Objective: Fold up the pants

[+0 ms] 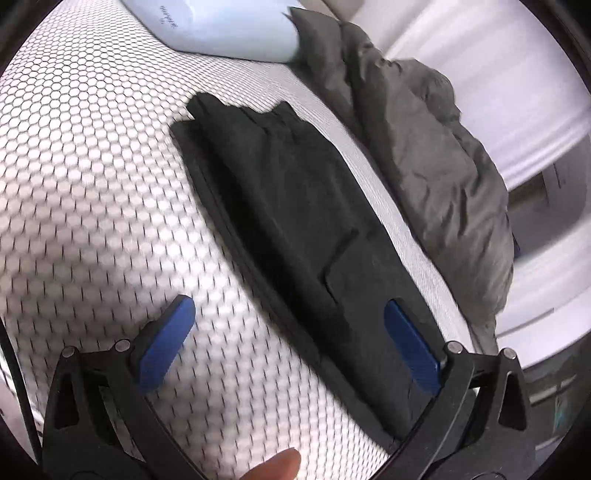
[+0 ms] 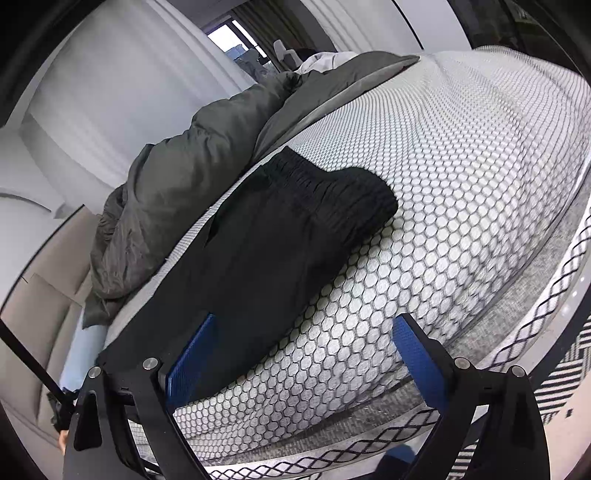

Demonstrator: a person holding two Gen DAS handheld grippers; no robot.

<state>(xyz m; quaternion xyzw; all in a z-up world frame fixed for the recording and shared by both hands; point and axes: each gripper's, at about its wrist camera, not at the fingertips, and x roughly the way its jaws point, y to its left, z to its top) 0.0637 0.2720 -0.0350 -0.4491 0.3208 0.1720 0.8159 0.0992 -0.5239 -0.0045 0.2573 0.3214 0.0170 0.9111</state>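
The black pants (image 1: 295, 221) lie folded lengthwise on the honeycomb-patterned mattress (image 1: 92, 184), stretching away ahead of the left gripper (image 1: 288, 325), whose blue fingers (image 1: 166, 343) stand wide apart and hold nothing; a grey duvet (image 1: 424, 147) is bunched beyond its right finger. The right gripper (image 2: 306, 354) is likewise spread and empty; the pants' (image 2: 277, 240) near end lies by its left finger, waistband farthest ahead.

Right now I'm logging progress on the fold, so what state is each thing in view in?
black pants: folded lengthwise, lying flat on the mattress, held by neither gripper
left gripper: open, empty
right gripper: open, empty
gray duvet: crumpled along the far edge
pale blue pillow: lying flat
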